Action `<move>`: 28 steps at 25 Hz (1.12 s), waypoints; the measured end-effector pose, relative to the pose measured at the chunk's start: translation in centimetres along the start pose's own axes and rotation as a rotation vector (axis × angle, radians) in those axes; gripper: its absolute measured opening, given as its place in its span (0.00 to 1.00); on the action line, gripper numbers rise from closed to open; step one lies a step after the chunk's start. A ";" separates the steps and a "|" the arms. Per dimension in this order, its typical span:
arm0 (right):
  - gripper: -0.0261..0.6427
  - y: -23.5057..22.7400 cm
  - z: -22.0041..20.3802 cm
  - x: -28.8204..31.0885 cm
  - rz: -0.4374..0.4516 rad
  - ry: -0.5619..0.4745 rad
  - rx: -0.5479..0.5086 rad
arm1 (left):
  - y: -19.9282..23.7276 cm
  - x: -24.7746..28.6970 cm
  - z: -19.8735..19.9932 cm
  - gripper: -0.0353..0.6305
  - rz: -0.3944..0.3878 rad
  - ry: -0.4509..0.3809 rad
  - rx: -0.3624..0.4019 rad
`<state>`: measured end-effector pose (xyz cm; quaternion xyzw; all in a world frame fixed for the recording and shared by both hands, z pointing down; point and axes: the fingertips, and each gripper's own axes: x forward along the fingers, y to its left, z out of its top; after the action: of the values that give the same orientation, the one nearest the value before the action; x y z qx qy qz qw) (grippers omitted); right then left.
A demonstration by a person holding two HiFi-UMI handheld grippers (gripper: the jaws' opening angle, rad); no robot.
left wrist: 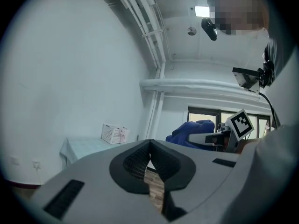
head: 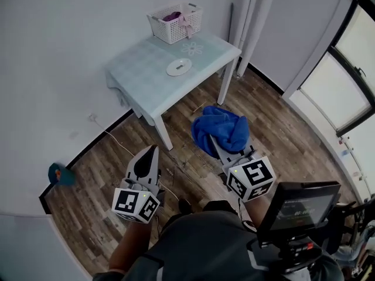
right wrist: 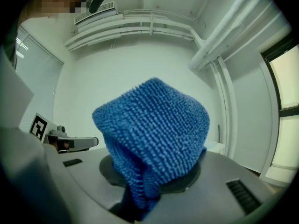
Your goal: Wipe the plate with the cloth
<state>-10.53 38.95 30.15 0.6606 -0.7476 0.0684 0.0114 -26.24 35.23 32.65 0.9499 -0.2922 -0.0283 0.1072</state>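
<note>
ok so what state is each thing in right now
left tool: shut, empty
right tool: shut on the cloth
cloth: bunched up, held in the air
plate: flat on the table, nothing touching it
basket: upright at the table's far corner, purple and pink things inside

A small table (head: 146, 63) with white legs stands on the wood-plank floor (head: 275, 127) beside the wall. It is covered by a pale checked tablecloth (head: 120, 86) that droops over its left corner. A white plate (head: 179, 67) lies near the middle of the table, a little toward the right edge, and a white slatted basket (head: 174, 23) sits at the far corner with purple and pink fabric inside.
</note>
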 end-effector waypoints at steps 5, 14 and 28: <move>0.21 -0.9 0.2 2.4 -0.036 0.031 -0.024 | 2.2 2.1 0.3 0.07 -0.011 -0.001 -0.029; 0.21 -5.6 0.9 7.2 -0.006 0.004 -0.029 | 4.1 8.6 0.0 0.07 0.010 0.013 -0.027; 0.21 -17.9 3.0 17.9 0.123 -0.001 0.020 | 6.6 24.8 0.7 0.07 0.119 0.059 -0.041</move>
<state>5.17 18.79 30.70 0.6134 -0.7861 0.0761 0.0002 -9.42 15.86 33.67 0.9289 -0.3442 0.0001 0.1367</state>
